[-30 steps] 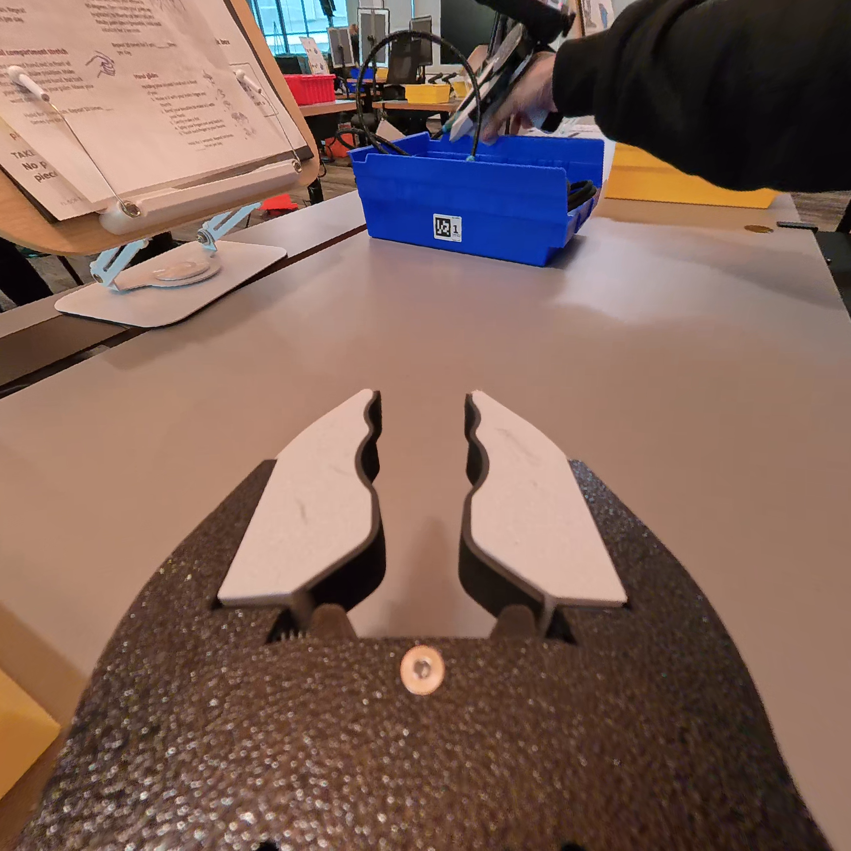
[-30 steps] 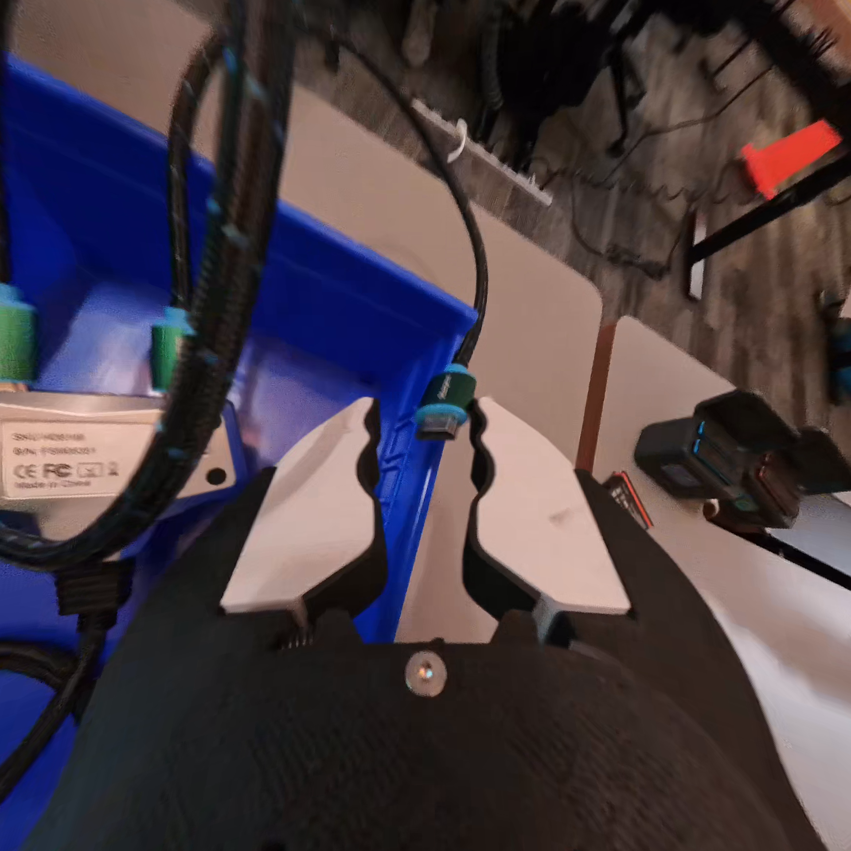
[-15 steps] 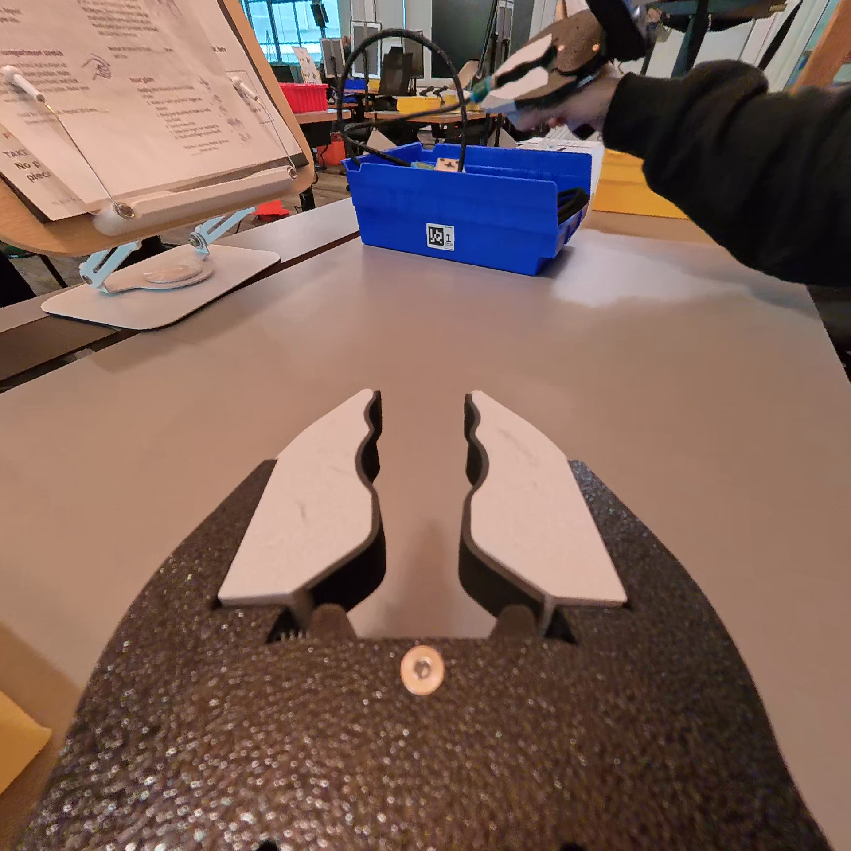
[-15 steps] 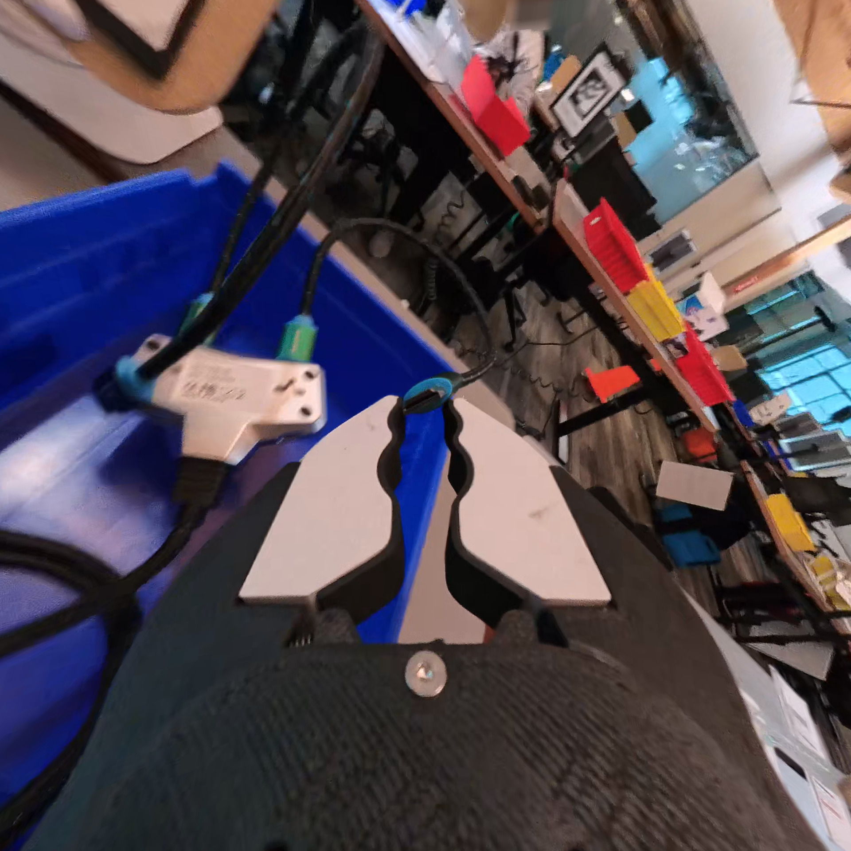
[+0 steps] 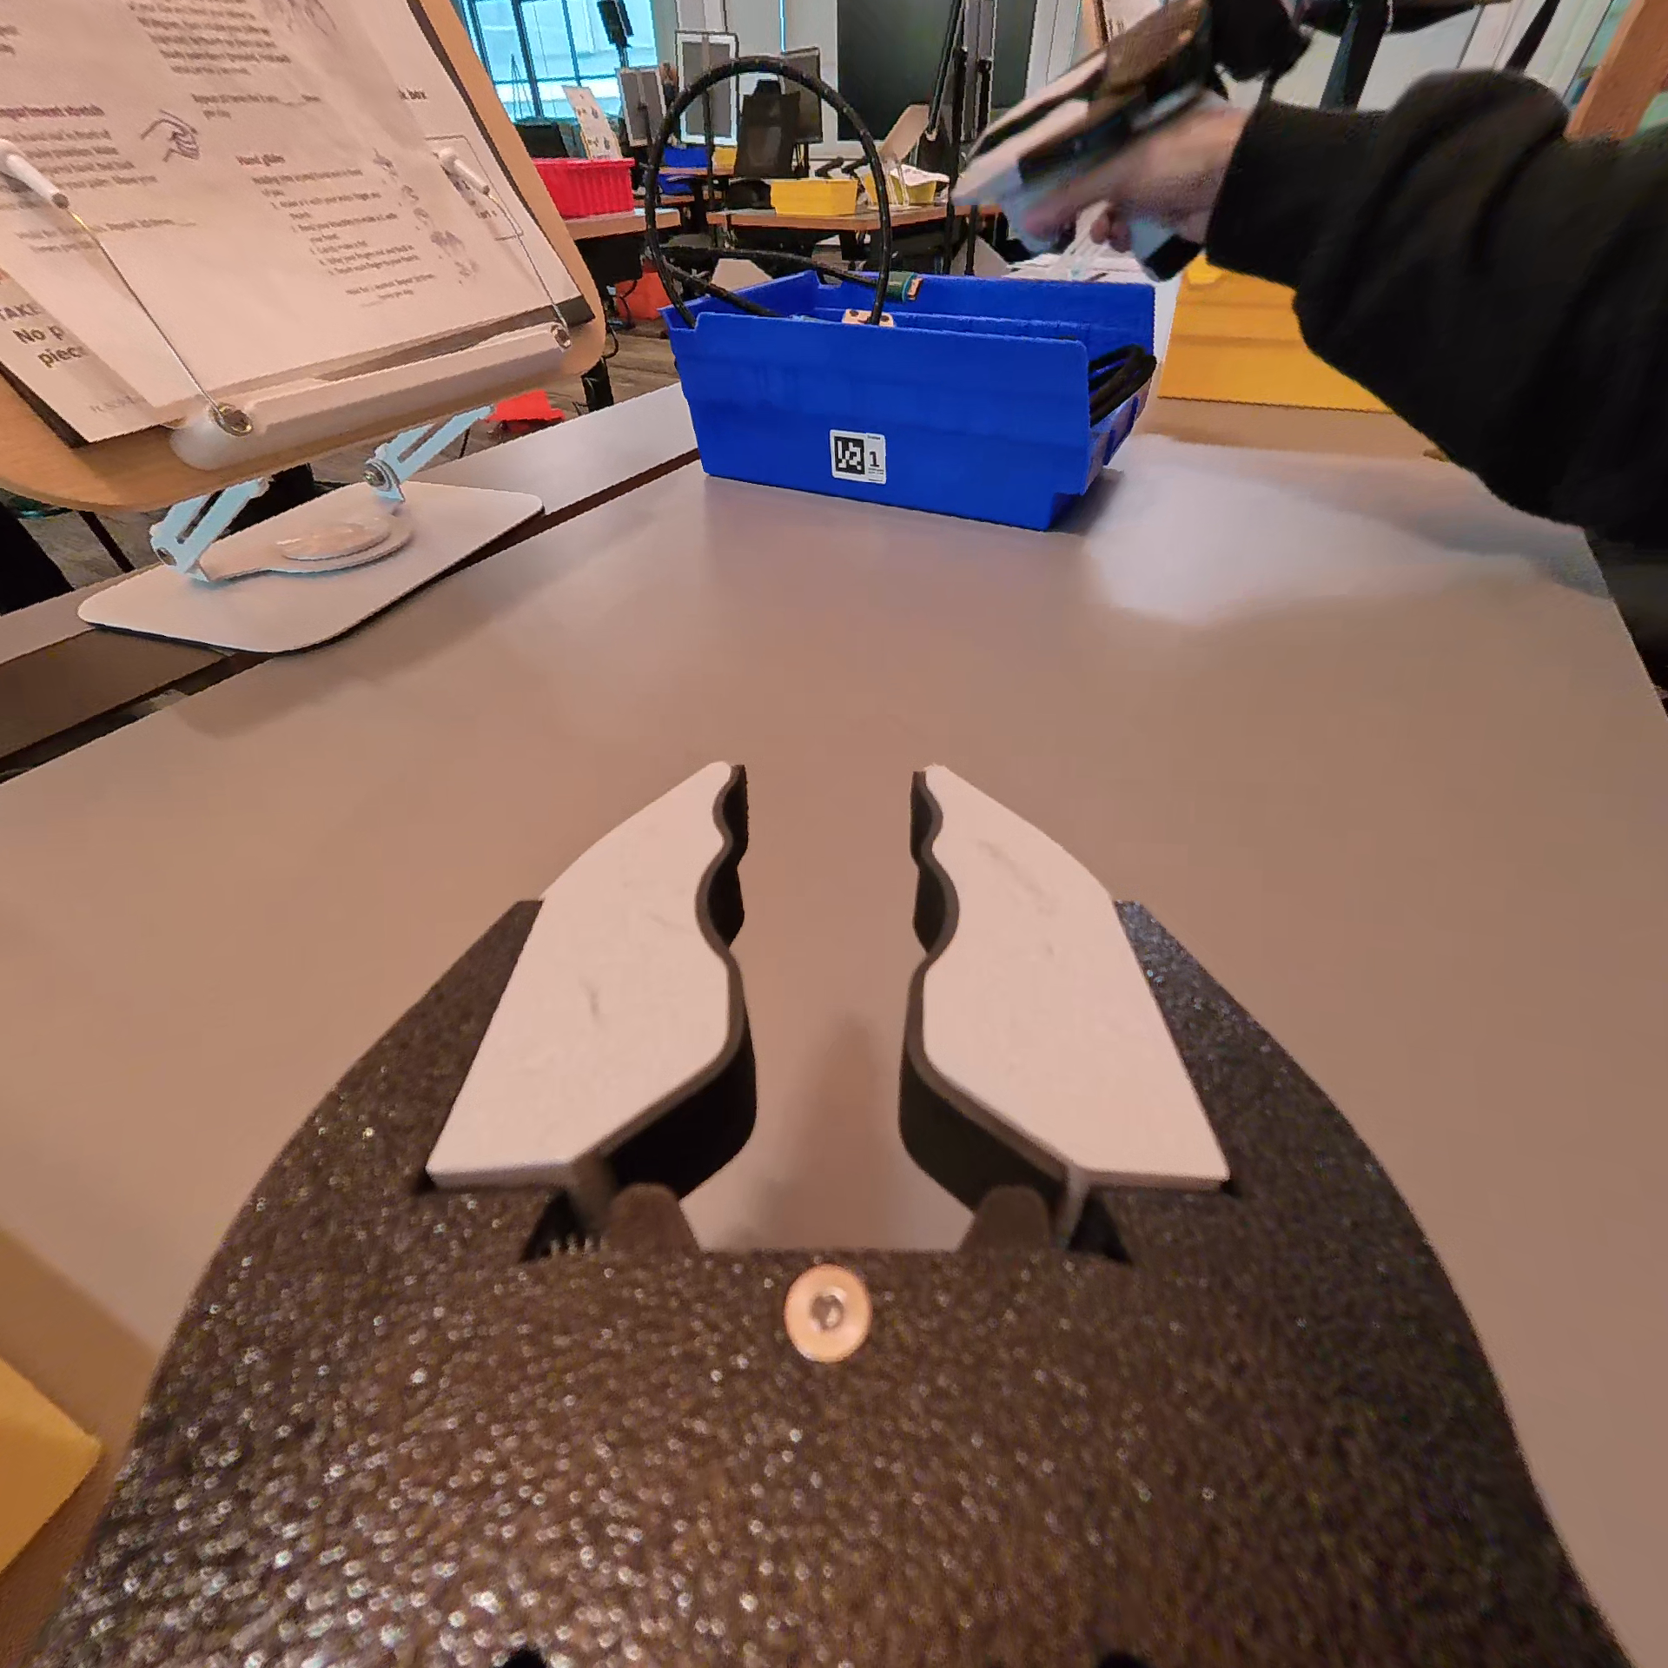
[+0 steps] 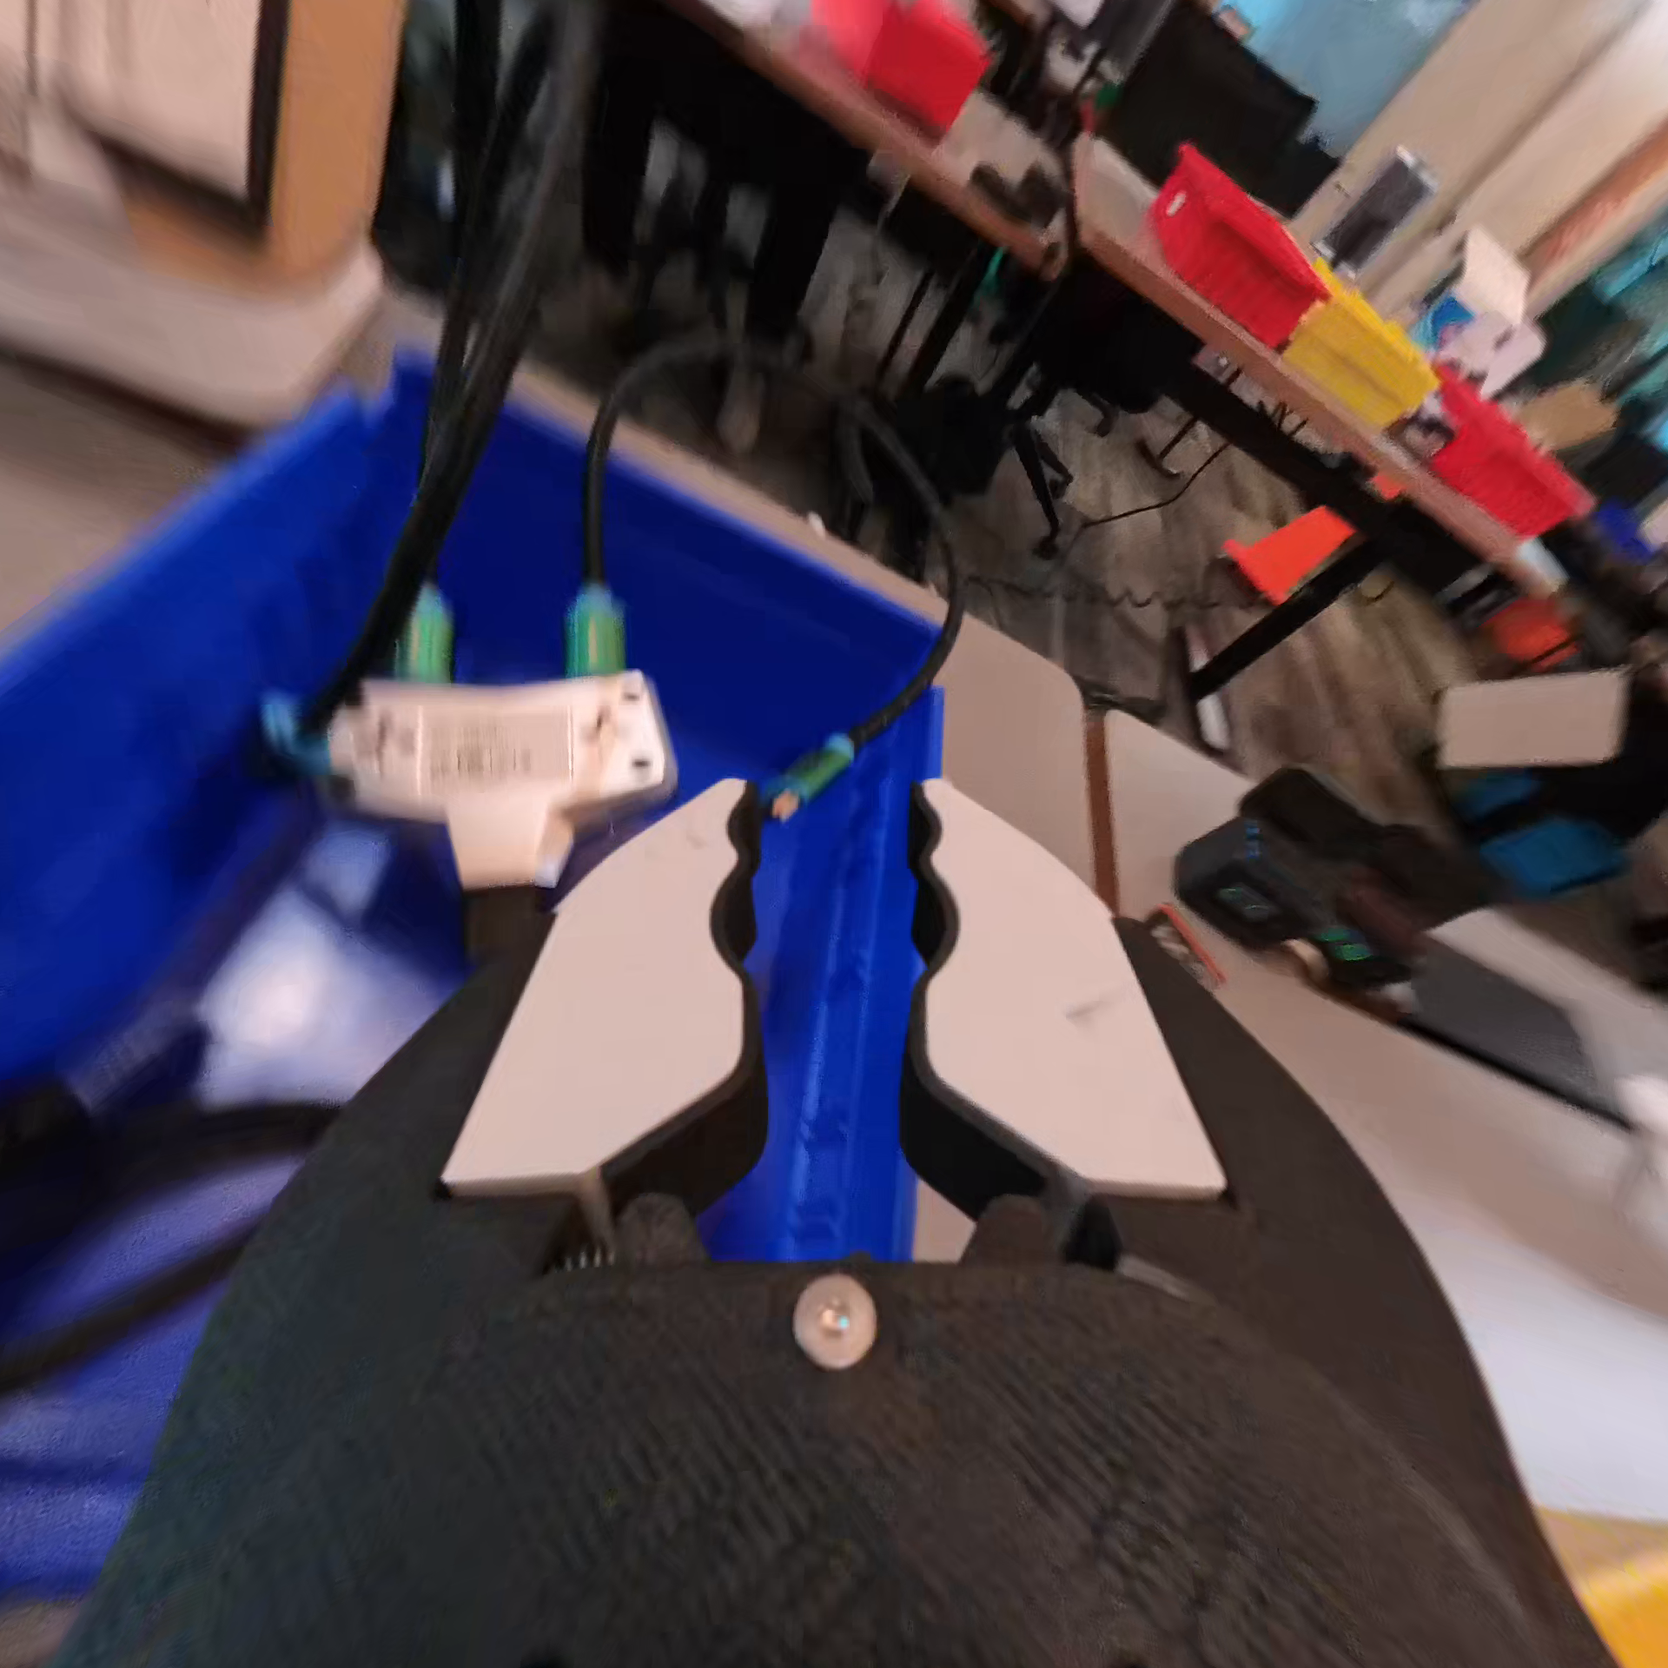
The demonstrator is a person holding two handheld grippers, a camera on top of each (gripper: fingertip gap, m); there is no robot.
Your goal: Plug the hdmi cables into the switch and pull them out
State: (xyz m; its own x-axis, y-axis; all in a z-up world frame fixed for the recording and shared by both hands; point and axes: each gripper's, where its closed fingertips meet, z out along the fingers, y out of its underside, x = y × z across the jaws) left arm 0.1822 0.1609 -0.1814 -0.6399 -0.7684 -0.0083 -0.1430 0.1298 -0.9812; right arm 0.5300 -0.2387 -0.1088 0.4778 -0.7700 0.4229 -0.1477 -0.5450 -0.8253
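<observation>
HDMI switch: pale box inside the blue bin, two green-collared cables seated in it; a third loose plug dangles free just ahead of the right gripper, whose jaws stand apart, empty. Left gripper: released, idle over the grey table, well short of the bin. Step judged: between pulls; next calls for closing on a seated plug.

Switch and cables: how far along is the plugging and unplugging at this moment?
Looks done: one plug hangs free by the bin wall, out of the switch. In hand: nothing; the right hand-held gripper is open above the bin, the left hand-held gripper open over the table. Left: two green plugs sit in the switch.
</observation>
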